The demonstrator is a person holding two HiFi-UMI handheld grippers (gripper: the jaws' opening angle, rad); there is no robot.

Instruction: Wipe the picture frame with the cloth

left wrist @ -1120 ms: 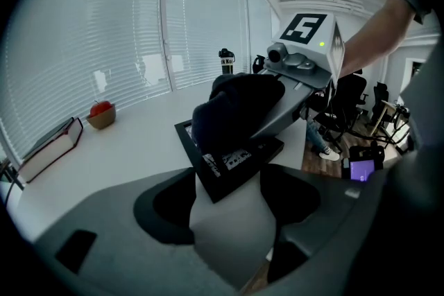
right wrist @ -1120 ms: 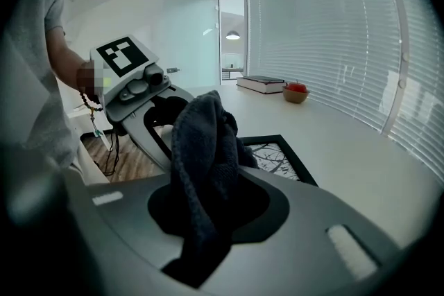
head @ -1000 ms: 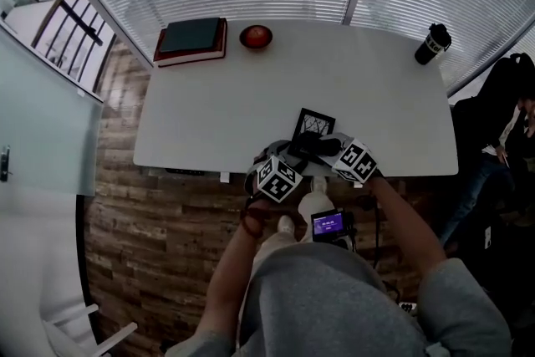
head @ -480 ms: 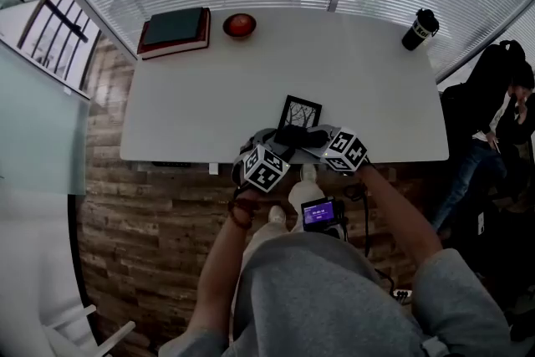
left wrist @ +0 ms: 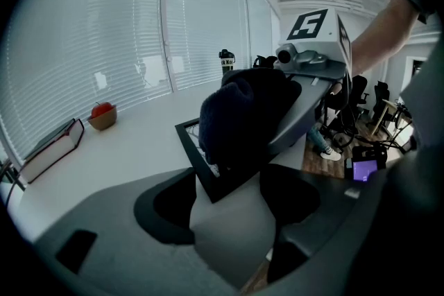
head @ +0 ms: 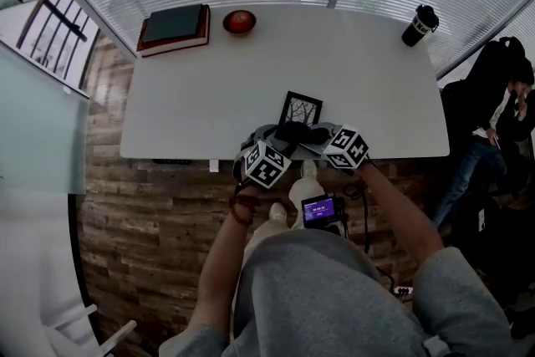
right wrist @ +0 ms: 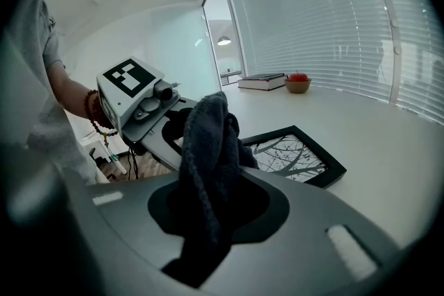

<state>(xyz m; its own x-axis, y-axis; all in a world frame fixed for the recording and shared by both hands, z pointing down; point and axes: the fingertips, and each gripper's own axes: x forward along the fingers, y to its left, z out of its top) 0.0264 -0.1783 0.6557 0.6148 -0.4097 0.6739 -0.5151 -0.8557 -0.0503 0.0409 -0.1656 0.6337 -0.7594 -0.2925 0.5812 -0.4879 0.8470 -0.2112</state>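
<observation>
Over the last second little had shifted: the dark, nubbly cloth (right wrist: 208, 142) stayed bunched on the lower edge of the picture frame (head: 303, 103), mid-picture, so wiping looked barely begun. The right gripper (right wrist: 216, 208) was clamped on the cloth. The left gripper (left wrist: 229, 208) had its jaws apart, with the flat, black-edged frame's corner between them.

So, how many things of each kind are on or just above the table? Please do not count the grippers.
frame: 1
cloth: 1
book: 1
bowl: 1
apple: 1
cup: 1
Total: 6
</observation>
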